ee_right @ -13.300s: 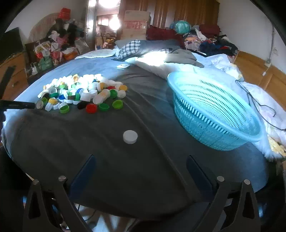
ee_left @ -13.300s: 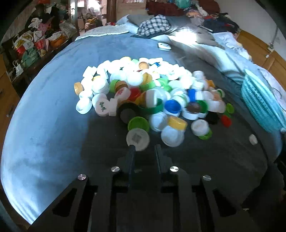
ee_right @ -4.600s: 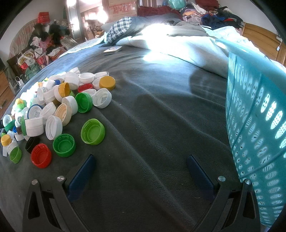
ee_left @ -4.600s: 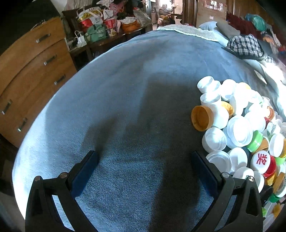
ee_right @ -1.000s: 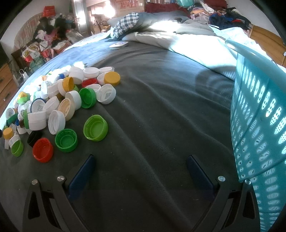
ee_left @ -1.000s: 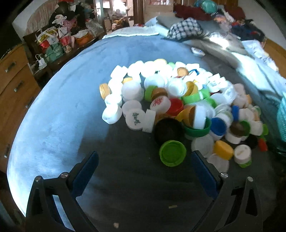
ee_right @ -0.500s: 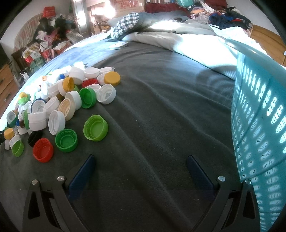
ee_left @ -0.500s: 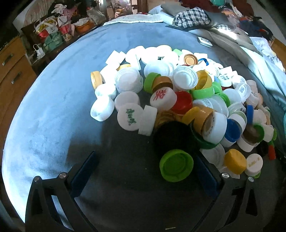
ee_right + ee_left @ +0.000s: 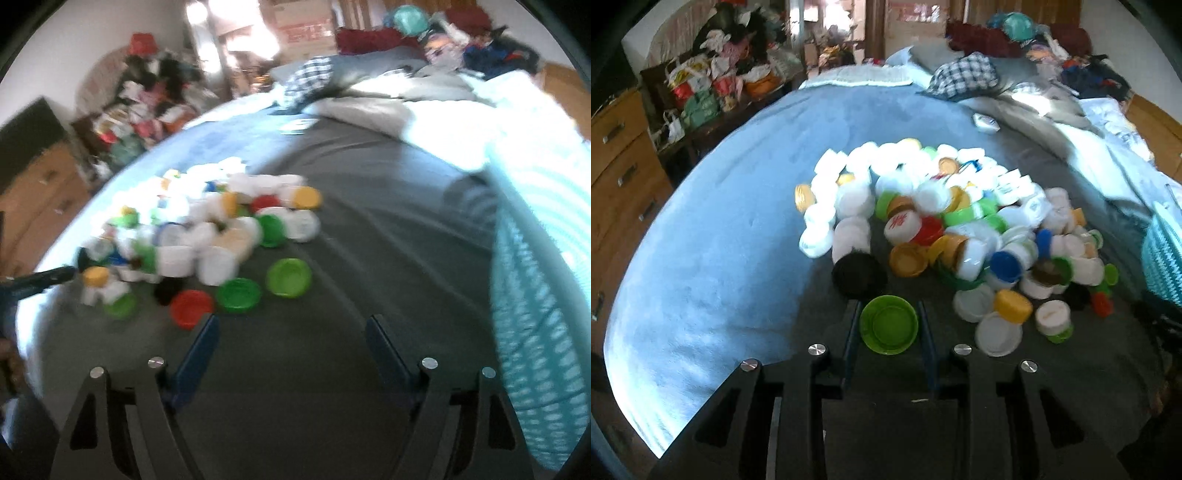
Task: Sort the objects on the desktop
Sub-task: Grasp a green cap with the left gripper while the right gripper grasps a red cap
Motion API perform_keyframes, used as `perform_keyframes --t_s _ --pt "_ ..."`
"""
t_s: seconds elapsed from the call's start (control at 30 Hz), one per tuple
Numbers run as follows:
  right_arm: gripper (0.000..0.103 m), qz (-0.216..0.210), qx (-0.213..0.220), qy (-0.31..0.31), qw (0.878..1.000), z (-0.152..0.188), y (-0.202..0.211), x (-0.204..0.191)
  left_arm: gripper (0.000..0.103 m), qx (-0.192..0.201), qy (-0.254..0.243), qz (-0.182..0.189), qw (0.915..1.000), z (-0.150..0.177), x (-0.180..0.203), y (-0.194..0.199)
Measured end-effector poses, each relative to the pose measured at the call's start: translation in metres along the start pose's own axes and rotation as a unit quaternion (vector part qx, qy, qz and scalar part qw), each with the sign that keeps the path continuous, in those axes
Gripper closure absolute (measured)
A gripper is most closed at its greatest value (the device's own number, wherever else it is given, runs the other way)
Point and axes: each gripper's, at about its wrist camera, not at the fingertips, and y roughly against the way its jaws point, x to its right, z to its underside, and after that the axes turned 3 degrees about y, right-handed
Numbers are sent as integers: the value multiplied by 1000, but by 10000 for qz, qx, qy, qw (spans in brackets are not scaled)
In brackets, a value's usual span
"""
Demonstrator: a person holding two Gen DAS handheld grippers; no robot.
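Bed (image 9: 713, 229), grey-blue blanket. Turquoise basket (image 9: 535, 295) right edge of frame. Cap pile (image 9: 942, 221) centre. Left gripper (image 9: 889, 325) now clamped on green cap (image 9: 888, 325), lower centre, half-second earlier wide apart: pick made, basket next. Right gripper (image 9: 291, 339) fingers apart, empty.

Wooden dresser (image 9: 617, 177) left, cluttered shelf (image 9: 716, 88) behind (bags, clothes), sunlit bedding (image 9: 424, 110) right.

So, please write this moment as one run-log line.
left gripper: shut on light green plastic bottle cap | right gripper: open, holding nothing | pile of mixed plastic caps: unsorted | turquoise perforated basket: at right
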Motion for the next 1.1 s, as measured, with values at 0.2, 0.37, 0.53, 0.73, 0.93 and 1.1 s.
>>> perform_keyframes --t_s 0.2,0.37,0.53,0.73,0.93,1.1 --pt "41 -495 -301 58 9983 -1 -19 -10 77 151 52 351 9993 -15 -1 19" --pt "46 -792 -360 494 9950 4 -23 -40 77 320 -105 657 9973 -19 3 32" --pt "46 -623 -337 556 9959 1 -37 -49 77 524 -198 754 9956 -20 5 43" --pt "48 -633 -335 426 9965 -5 -47 -44 77 551 -175 681 9960 -22 5 44" --pt "72 -649 -293 220 9972 -4 -40 -34 77 544 -193 733 9956 -23 8 45" --pt "72 -379 -122 326 9987 -12 -12 -40 77 566 -345 881 9939 -28 24 55"
